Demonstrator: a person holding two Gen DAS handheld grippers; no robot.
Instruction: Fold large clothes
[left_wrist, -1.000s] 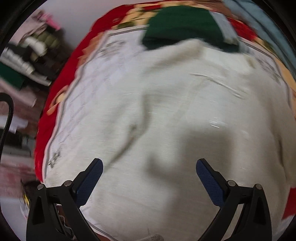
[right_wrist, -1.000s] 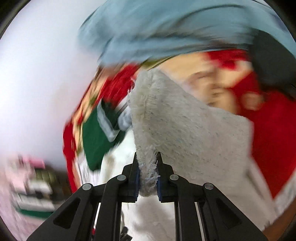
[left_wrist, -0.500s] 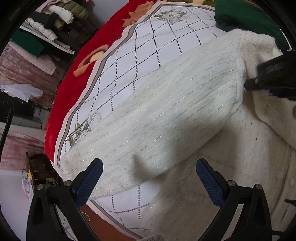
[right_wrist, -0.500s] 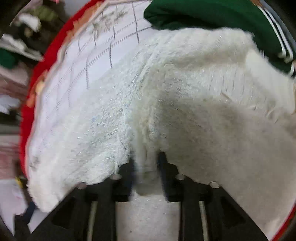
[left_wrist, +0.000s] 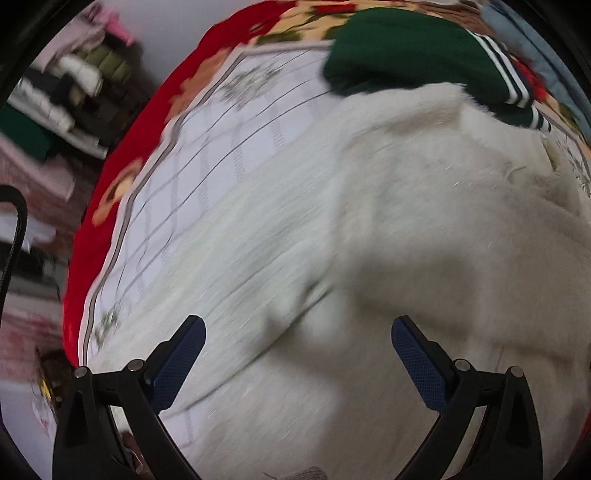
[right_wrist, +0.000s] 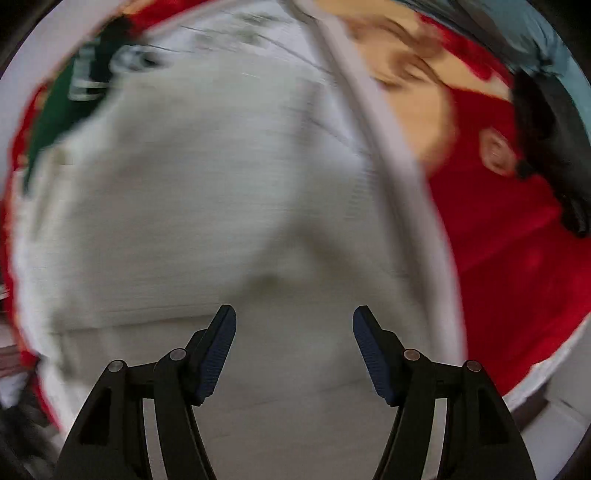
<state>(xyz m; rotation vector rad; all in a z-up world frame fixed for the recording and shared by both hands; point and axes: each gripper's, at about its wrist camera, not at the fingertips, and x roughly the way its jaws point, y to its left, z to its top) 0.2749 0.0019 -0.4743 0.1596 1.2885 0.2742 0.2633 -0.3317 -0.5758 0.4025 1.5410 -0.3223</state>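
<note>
A large fuzzy white sweater (left_wrist: 388, 229) lies spread over a bed, and both views are blurred by motion. My left gripper (left_wrist: 297, 334) hangs just above it, open, with nothing between its blue pads. In the right wrist view the same white sweater (right_wrist: 192, 206) fills the middle and left. My right gripper (right_wrist: 293, 325) points down at it; its jaws are opening and the cloth lies below them, not pinched between the pads.
A folded dark green garment (left_wrist: 413, 59) with white stripes lies beyond the sweater. The bed cover has a white diamond-patterned panel (left_wrist: 207, 177) and a red floral border (right_wrist: 498, 240). Stacked clothes on shelves (left_wrist: 62, 96) stand left. A black item (right_wrist: 546, 147) lies far right.
My right gripper held a fold of the sweater, swung down onto the bed and let it go, its jaws now apart. The left gripper stayed open above the sweater and shifted slightly.
</note>
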